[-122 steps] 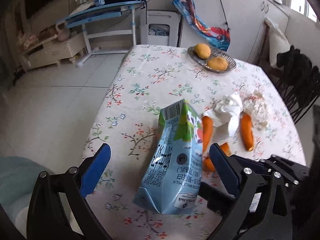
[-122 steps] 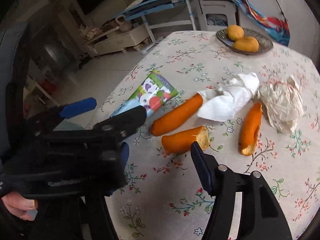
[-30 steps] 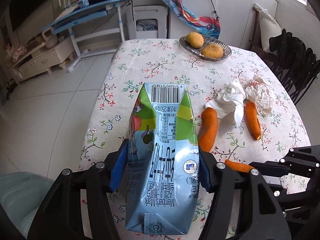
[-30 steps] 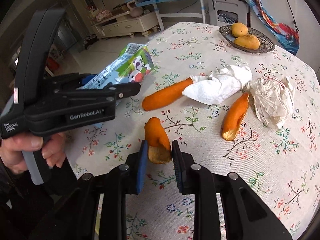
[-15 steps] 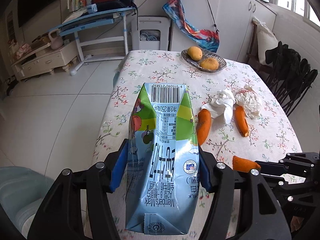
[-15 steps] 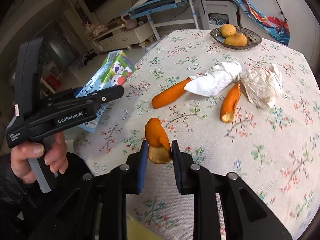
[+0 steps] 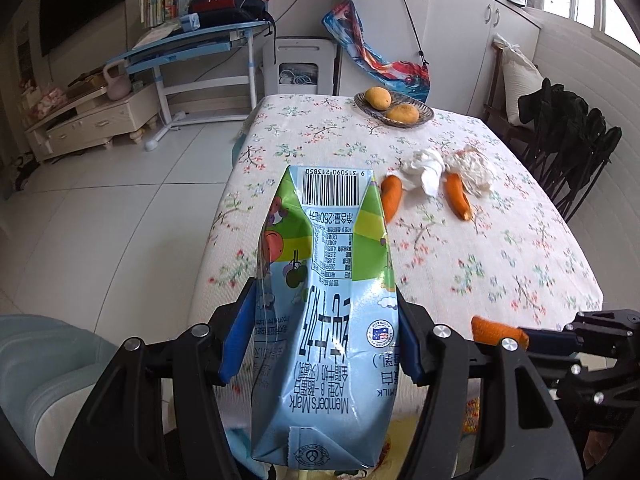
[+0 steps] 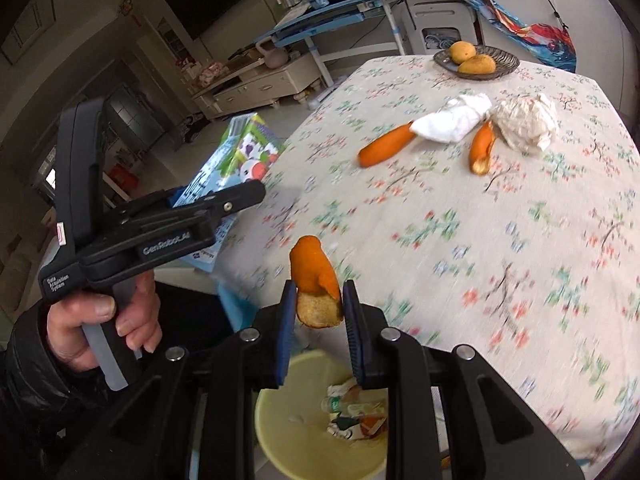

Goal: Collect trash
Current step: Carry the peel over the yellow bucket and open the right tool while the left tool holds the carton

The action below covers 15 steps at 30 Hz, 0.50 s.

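Floral table (image 7: 460, 240), left tool (image 7: 326, 336) clamped on milk carton (image 7: 332, 312) (crumpled), right tool (image 8: 318, 312) pinching orange peel (image 8: 316, 280).

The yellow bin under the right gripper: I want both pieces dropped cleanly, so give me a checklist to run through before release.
1. Right gripper jaws clamped on the orange peel: ok.
2. Left gripper jaws clamped on the milk carton: ok.
3. Peel over the yellow bin: ok, the bin opening shows right below the jaws.
4. Carton over the bin: cannot tell; the left wrist view shows only a yellow sliver beneath it.
5. Room in the bin: ok, trash covers only part of the bottom.
6. Table cleared: not ok; two peels and two crumpled papers remain.
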Each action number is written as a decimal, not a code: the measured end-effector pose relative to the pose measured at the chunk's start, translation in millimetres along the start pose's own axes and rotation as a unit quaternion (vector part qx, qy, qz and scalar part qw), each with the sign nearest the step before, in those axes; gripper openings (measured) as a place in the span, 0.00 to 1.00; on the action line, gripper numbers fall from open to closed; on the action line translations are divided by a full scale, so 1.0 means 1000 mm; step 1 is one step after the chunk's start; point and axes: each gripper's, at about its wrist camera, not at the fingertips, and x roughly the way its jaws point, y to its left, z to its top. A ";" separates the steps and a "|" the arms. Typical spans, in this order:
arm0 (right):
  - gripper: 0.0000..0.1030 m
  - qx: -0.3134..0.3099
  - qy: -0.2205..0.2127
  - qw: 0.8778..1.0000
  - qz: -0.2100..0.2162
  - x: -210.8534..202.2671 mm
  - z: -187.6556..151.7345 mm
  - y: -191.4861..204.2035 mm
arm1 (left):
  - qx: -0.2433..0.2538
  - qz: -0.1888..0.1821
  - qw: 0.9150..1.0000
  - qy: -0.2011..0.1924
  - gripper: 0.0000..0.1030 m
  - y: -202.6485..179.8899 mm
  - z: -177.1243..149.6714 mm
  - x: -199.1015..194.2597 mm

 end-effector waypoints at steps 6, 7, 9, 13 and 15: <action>0.24 0.001 0.018 1.000 0.006 0.003 -0.027 0.016 | 0.009 0.003 1.000 -0.002 0.57 0.001 -0.023 -0.017; 0.24 0.002 0.021 1.000 0.006 0.004 -0.031 0.019 | 0.008 0.001 1.000 0.000 0.57 0.001 -0.028 -0.020; 0.24 0.002 0.029 1.000 0.007 0.006 -0.040 0.024 | 0.010 -0.002 1.000 0.003 0.57 0.001 -0.037 -0.024; 0.24 -0.010 0.050 0.999 -0.003 0.012 -0.056 0.035 | 0.026 -0.003 1.000 0.001 0.57 -0.005 -0.051 -0.035; 0.24 -0.011 0.061 0.998 -0.005 0.016 -0.062 0.039 | 0.030 -0.004 1.000 0.001 0.57 -0.007 -0.058 -0.040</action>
